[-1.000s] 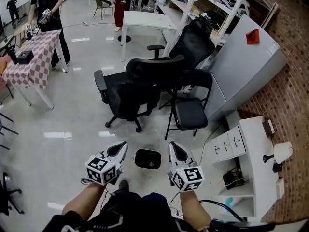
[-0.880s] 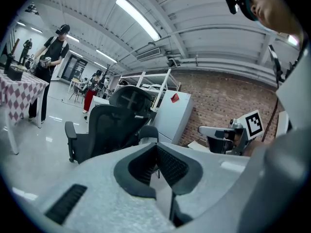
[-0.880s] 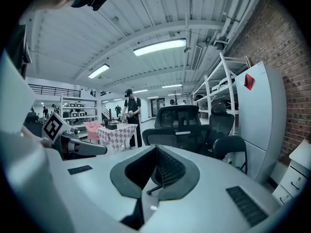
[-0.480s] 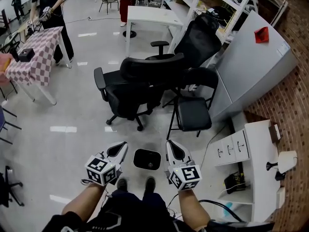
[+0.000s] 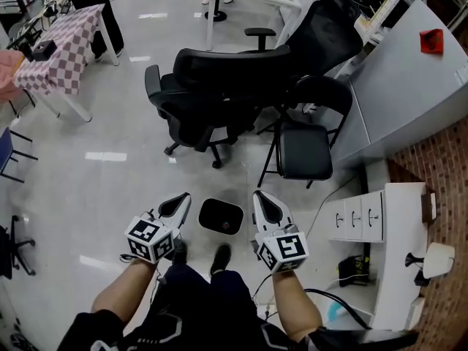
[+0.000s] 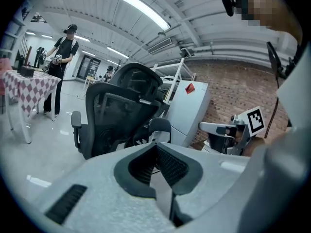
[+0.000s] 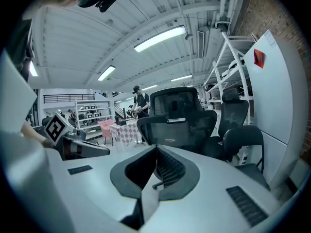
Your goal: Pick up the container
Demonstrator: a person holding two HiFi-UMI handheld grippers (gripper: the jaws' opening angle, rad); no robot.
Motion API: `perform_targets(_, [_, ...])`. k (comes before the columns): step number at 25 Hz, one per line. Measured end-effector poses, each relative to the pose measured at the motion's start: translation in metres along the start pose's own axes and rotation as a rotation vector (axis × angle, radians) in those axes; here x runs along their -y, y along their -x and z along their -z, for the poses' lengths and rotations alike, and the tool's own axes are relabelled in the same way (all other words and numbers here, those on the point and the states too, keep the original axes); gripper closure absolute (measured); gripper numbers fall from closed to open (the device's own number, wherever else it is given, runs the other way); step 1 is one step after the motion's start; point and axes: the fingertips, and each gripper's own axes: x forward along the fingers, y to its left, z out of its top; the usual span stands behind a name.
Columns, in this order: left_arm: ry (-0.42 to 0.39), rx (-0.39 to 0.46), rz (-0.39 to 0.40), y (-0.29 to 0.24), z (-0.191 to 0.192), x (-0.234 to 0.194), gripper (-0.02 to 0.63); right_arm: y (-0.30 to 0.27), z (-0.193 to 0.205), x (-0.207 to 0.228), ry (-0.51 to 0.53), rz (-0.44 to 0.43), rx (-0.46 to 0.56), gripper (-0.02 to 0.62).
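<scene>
The person wore dark trousers (image 5: 197,298), a black top (image 5: 157,333) with white print, and black shoes (image 5: 221,257); no sleeves covered the forearms. The left tongs (image 5: 183,199) and right tongs (image 5: 260,197) each had a smooth, pale grey-white shell, black ribbed pads (image 6: 171,165) set in a dark surround, and a cube (image 5: 149,240) of black-and-white square markers at the back. A black cable (image 5: 344,307) looped out beside the right forearm.
</scene>
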Motion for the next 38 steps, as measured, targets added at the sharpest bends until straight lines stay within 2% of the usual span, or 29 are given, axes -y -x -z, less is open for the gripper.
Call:
perform_targets(5, [0.045, -0.001, -0.046, -0.018, 0.019, -0.012, 0.597, -0.015, 0.024, 0.017, 0.0, -0.036, -0.015, 0.586])
perform_targets(9, [0.076, -0.043, -0.077, -0.024, 0.052, -0.026, 0.595, -0.024, 0.047, 0.019, -0.005, -0.054, -0.043, 0.586])
perform_targets(13, [0.101, -0.094, -0.079, -0.033, 0.088, -0.043, 0.595, -0.033, 0.075, 0.021, -0.023, -0.048, -0.078, 0.586])
perform_targets(23, [0.136, -0.151, -0.097, -0.062, 0.156, -0.096, 0.597, -0.072, 0.152, 0.023, -0.017, -0.043, -0.155, 0.586])
perform_targets(26, [0.13, -0.17, -0.086, -0.074, 0.186, -0.104, 0.595, -0.08, 0.182, 0.026, -0.02, -0.037, -0.163, 0.586])
perform_targets(31, [0.2, -0.174, -0.109, -0.088, 0.23, -0.131, 0.597, -0.097, 0.237, 0.029, -0.037, -0.038, -0.19, 0.586])
perform_targets(38, [0.209, -0.235, -0.095, -0.121, 0.313, -0.165, 0.595, -0.119, 0.302, 0.038, -0.044, -0.057, -0.197, 0.586])
